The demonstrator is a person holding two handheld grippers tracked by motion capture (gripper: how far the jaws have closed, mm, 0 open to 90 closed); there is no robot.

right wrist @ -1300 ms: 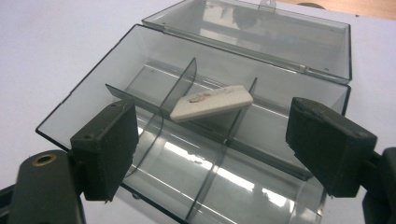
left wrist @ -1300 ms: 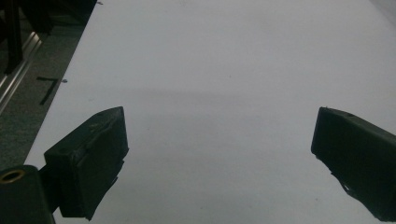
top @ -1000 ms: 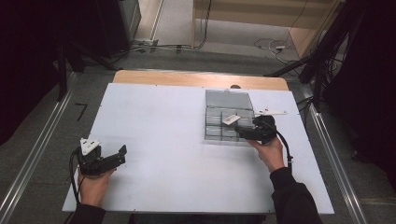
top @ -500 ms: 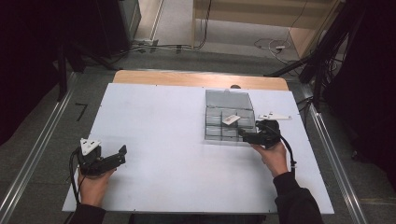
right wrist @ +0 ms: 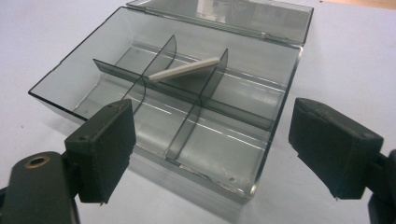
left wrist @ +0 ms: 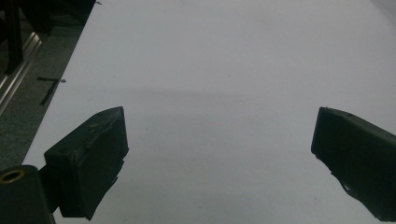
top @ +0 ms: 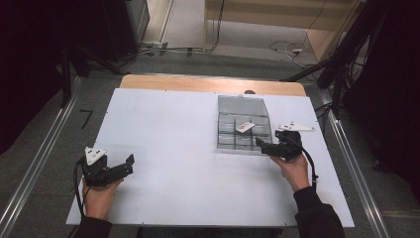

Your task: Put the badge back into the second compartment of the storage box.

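Note:
A smoky grey compartment box (top: pixel 225 140) stands on the right half of the white table, with its lid (top: pixel 241 105) open at the back. A white flat stick (right wrist: pixel 184 69) rests slanted across the box's dividers (right wrist: pixel 194 114); from above the stick (top: pixel 244 127) lies near the box's middle. My right gripper (top: pixel 261 146) is open just off the box's near right corner, and its jaws (right wrist: pixel 212 140) frame the box with nothing between them. My left gripper (top: pixel 128 166) is open at the near left over bare table (left wrist: pixel 219 121), far from the box.
A wooden board edge (top: pixel 213 84) runs along the table's far side. Metal rails (top: pixel 37 163) flank the table on both sides, with dark stands and cables on the floor beyond. Wide bare table surface (top: pixel 168 134) lies between the two grippers.
My right gripper has drawn back from over the box toward the near right, empty and open. The white stick stays in the box. The left gripper has not moved.

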